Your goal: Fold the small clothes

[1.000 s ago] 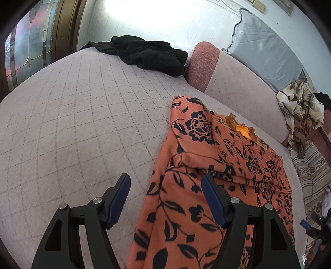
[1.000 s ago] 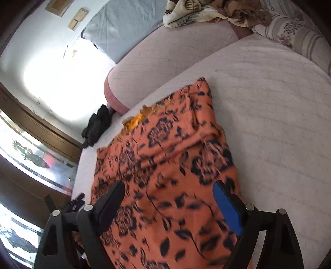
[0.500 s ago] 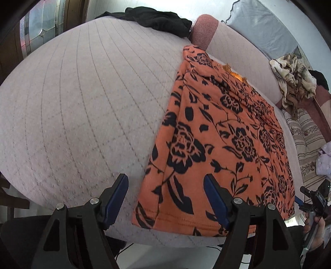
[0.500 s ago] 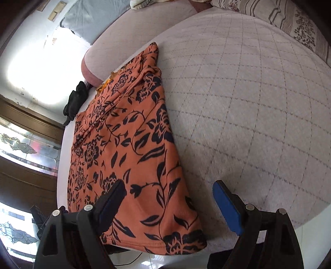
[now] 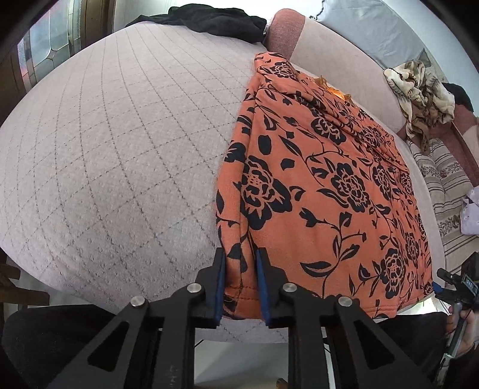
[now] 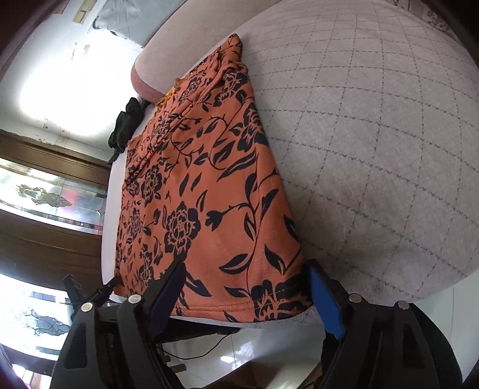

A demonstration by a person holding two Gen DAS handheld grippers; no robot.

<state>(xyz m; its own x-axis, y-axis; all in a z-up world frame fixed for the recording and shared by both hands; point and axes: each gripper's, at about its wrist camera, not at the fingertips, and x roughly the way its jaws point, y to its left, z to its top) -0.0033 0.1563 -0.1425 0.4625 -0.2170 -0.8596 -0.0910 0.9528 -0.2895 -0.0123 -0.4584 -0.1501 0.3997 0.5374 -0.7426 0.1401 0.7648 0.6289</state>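
Note:
An orange garment with black flowers (image 5: 323, 185) lies flat on the quilted pink bed, its hem at the bed's near edge. My left gripper (image 5: 240, 287) is shut on the garment's near left hem corner. In the right wrist view the same garment (image 6: 203, 185) stretches away from me. My right gripper (image 6: 245, 296) is open, its blue pads either side of the near right hem corner, which lies between them.
A black garment (image 5: 215, 21) lies at the bed's far end by the pink headboard (image 5: 329, 54). A patterned cloth (image 5: 419, 86) lies at the far right beside striped bedding (image 5: 443, 185). The quilted bed surface (image 5: 119, 143) spreads left; floor shows below its edge (image 6: 239, 356).
Both grippers have pulled back to the garment's near hem at the bed edge. My left gripper has closed on the hem corner. My right gripper stays open around the other corner.

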